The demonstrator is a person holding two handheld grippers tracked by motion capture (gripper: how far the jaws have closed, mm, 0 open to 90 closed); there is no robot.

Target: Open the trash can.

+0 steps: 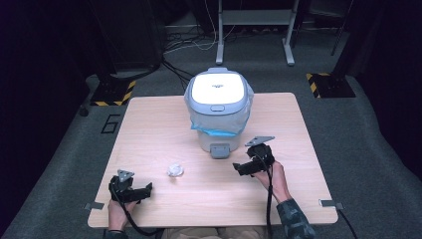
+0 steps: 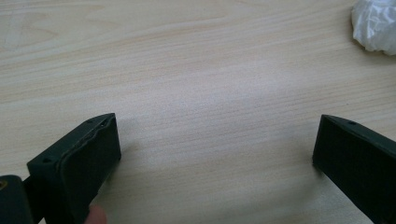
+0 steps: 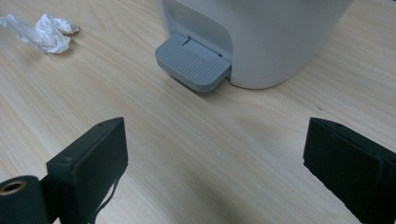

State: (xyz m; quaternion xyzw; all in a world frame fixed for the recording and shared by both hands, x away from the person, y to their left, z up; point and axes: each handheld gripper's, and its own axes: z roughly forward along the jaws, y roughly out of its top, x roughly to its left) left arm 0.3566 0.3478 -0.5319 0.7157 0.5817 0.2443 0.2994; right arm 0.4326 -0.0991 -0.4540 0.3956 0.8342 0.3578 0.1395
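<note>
My left gripper (image 1: 148, 188), jaws spread and empty, sits nearest the crumpled tissue (image 1: 175, 170), just ahead to its right.

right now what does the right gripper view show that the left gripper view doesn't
The right gripper view alone shows the white pedal bin and its grey foot pedal, just ahead of the right gripper. The left gripper view alone shows the left gripper and a fingertip at the bottom edge. Both show wide-open black jaws over the wooden table and the crumpled white wad, lying apart from each gripper.
</note>
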